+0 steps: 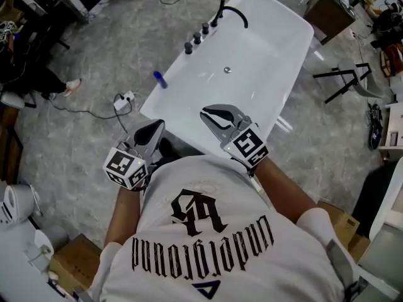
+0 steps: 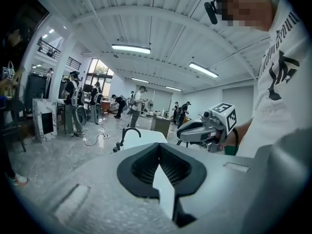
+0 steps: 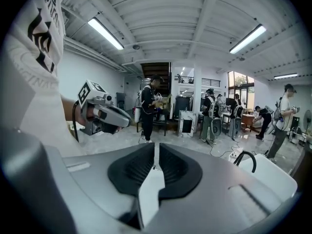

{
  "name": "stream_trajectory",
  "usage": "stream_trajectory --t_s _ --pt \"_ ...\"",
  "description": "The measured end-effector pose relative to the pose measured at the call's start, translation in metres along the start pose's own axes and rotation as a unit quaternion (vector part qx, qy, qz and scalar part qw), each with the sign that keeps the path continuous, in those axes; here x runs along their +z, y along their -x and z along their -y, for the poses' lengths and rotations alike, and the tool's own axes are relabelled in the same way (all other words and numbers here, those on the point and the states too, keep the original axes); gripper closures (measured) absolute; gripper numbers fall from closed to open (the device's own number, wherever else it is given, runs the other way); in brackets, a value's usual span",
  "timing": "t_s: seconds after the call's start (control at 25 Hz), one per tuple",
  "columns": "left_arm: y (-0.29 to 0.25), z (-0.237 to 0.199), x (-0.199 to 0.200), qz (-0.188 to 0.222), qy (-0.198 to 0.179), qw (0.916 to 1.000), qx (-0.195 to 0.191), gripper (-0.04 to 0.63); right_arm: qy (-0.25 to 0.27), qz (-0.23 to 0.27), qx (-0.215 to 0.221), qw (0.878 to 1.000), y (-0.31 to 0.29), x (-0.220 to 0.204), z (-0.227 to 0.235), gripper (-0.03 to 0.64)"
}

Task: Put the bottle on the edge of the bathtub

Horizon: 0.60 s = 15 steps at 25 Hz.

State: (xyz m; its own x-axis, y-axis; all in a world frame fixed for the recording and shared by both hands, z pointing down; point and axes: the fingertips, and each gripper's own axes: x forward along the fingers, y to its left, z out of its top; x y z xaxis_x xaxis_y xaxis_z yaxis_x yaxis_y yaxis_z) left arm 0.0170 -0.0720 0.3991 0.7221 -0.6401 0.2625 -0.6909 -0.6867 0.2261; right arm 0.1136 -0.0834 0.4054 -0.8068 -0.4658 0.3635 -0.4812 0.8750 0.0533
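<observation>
Right gripper (image 1: 206,114) empty, bottle (image 1: 160,78) well apart, on bathtub (image 1: 297,48) edge

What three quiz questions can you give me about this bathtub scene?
1. True or false: the small blue bottle lies at the bottom of the white bathtub.
2. What is between the left gripper jaws? A) the bottle B) nothing C) a cable
3. Fill in: seen from the person, the curved black tap stands at the tub's ___ end.

Key: 1 false, it sits on the tub's edge; 2 B; 3 far.
</observation>
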Motion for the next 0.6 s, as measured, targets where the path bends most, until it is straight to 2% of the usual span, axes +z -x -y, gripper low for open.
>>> stream_trajectory --t_s 0.36,0.6 --pt "0.050 0.008 0.007 -0.002 -0.018 0.9985 0.051 0.588 0.008 0.007 0.021 1.000 0.010 0.009 -0.025 0.615" --pt "0.080 0.006 -0.002 -0.006 -0.012 0.9980 0.062 0.588 -0.004 0.004 0.023 1.000 0.007 0.004 -0.045 0.615"
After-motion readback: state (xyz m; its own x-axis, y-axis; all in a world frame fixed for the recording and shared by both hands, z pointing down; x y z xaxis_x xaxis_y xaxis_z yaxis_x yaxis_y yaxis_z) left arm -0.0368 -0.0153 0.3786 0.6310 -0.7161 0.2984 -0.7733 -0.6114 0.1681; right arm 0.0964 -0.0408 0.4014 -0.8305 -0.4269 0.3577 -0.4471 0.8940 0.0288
